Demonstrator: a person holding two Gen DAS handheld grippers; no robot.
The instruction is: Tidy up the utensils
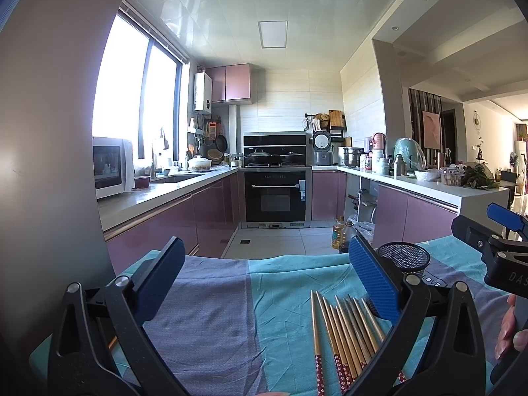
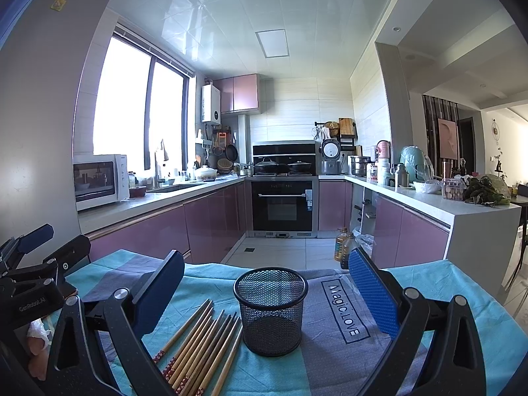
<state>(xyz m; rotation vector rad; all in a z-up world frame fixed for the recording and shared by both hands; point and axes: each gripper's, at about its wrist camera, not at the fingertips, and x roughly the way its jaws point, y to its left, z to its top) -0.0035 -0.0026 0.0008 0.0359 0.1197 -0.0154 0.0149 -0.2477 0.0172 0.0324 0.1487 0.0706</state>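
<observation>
Several wooden chopsticks with red patterned ends lie side by side on the blue-and-grey cloth, just left of an upright black mesh holder. The holder looks empty. My right gripper is open, its blue pads spread to either side of the holder and a little nearer than it. My left gripper is open too, over the cloth; the chopsticks lie beneath its right finger and the mesh holder shows behind that finger. Each gripper shows at the edge of the other's view.
The cloth-covered table ends at its far edge, with kitchen floor beyond. An oil bottle stands on the floor past that edge. Purple cabinets, an oven and cluttered counters line the kitchen. A hand holds the right gripper's body.
</observation>
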